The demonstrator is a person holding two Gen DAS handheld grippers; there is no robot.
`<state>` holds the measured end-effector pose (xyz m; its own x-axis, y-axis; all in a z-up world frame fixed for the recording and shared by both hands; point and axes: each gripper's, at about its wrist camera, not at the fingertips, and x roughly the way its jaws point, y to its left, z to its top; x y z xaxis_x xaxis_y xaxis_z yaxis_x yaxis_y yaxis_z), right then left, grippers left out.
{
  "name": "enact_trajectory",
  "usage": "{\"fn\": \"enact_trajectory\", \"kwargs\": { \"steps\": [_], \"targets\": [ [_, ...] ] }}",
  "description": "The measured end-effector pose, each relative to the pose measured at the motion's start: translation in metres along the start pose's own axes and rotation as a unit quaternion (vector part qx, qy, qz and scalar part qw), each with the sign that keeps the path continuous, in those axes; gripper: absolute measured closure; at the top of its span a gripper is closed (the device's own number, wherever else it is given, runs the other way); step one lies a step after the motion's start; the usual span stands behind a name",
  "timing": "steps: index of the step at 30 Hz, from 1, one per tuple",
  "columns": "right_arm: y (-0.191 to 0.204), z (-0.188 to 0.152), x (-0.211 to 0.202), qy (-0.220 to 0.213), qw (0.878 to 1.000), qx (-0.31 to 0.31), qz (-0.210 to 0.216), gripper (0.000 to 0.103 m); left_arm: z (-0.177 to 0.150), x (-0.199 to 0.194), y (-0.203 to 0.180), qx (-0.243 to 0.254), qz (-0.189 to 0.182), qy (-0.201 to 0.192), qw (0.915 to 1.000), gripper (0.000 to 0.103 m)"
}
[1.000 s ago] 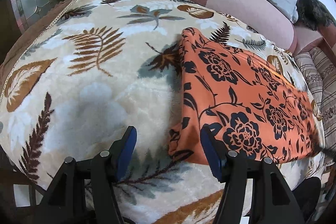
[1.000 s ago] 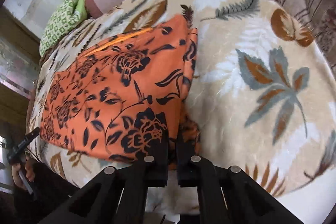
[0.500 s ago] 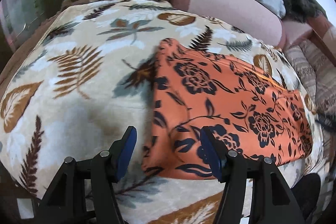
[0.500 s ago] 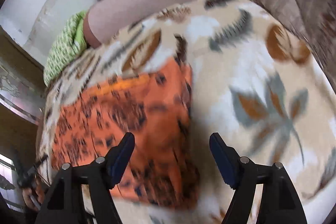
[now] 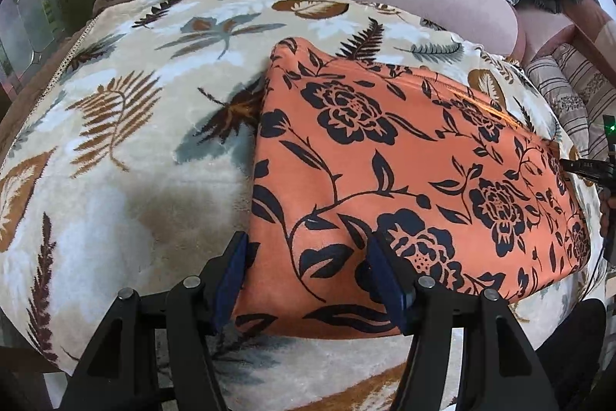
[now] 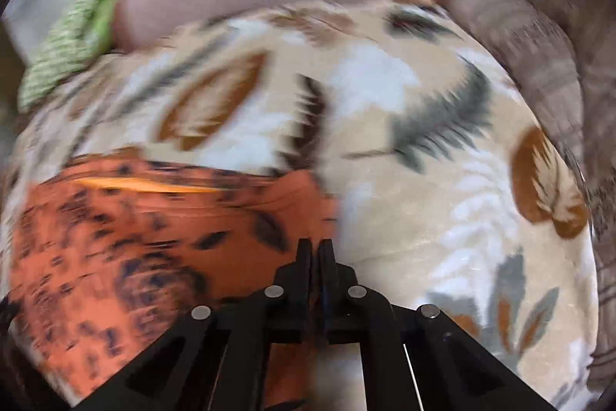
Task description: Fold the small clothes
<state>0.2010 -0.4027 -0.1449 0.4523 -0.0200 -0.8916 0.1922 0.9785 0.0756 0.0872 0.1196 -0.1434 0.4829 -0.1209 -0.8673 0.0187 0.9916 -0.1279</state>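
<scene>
Two grippers work on one orange floral garment [image 5: 404, 180], which lies flat on the leaf-patterned blanket [image 5: 134, 141] of the bed. Half a second ago the right gripper [image 6: 315, 249] was spread wide; now its fingers are pressed together at the garment's near right corner, though blur hides whether cloth sits between them. The left gripper [image 5: 308, 276] has moved over the near left corner, and its jaws remain spread around the edge. I judge a new fold is being prepared. No brand, label or writing can be read.
</scene>
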Motion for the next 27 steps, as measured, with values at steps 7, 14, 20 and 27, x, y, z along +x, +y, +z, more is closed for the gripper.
{"fn": "enact_trajectory", "kwargs": {
  "steps": [7,14,20,27],
  "targets": [
    [-0.022,0.0,-0.036,-0.055,0.997,0.045,0.02,0.097,0.004,-0.014,-0.01,0.01,-0.014,-0.023,0.9996,0.039],
    [0.037,-0.017,-0.056,0.05,0.946,0.0,0.32,0.094,0.009,-0.025,-0.017,0.012,-0.029,-0.045,0.9985,0.039],
    [-0.032,-0.025,0.03,0.104,0.94,0.182,0.268,0.103,0.014,-0.023,-0.017,0.012,-0.034,-0.043,0.9984,0.039],
    [-0.022,-0.013,0.023,0.084,0.969,0.122,0.196,0.082,0.014,-0.004,0.02,-0.029,0.033,-0.01,0.999,0.039]
  ]
}}
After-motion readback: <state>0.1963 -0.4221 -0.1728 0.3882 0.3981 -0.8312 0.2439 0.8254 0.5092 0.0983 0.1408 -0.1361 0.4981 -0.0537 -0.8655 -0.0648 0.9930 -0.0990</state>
